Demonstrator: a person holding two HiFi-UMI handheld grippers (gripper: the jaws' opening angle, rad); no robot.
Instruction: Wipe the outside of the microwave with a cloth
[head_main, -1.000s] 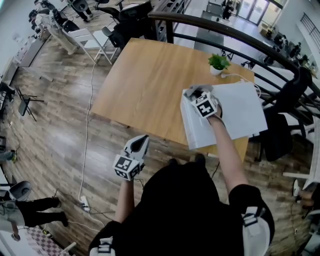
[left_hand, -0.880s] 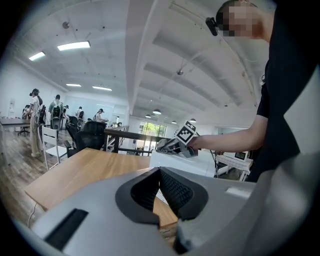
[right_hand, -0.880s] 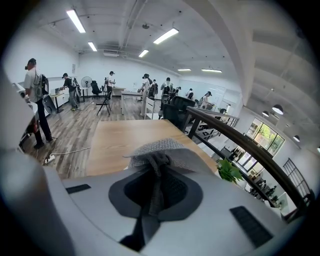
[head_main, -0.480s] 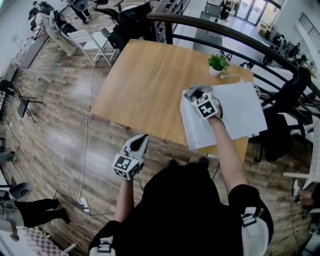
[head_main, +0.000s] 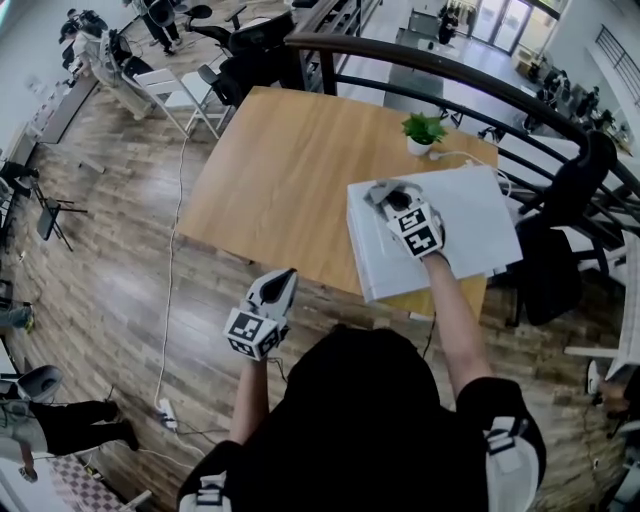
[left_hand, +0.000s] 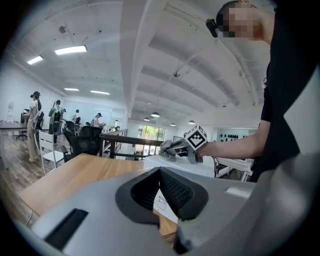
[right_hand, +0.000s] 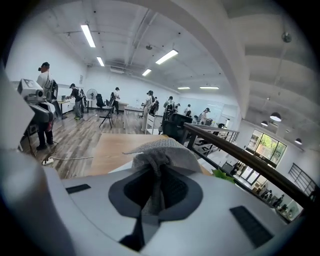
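Note:
The white microwave (head_main: 470, 215) stands on the right part of the wooden table (head_main: 280, 170). My right gripper (head_main: 388, 196) rests on the microwave's top near its front left corner, shut on a grey cloth (head_main: 383, 190) that lies against that top. In the right gripper view the cloth (right_hand: 162, 150) bunches out from between the jaws of the right gripper (right_hand: 159, 172). My left gripper (head_main: 287, 277) hangs below the table's near edge, over the floor, shut with nothing in it. The left gripper view shows the left gripper (left_hand: 160, 172) pointing toward the microwave (left_hand: 159, 161), the cloth (left_hand: 165, 148) and the right gripper (left_hand: 172, 149).
A small potted plant (head_main: 422, 129) stands behind the microwave, with a white cable (head_main: 465, 154) beside it. A dark railing (head_main: 450, 75) runs behind the table. A dark chair (head_main: 575, 190) stands at the right, and folding chairs (head_main: 175, 85) and people at the back left.
My right gripper has slid the cloth a little along the microwave's top toward me. The head camera has shifted slightly. The left gripper has stayed where it was.

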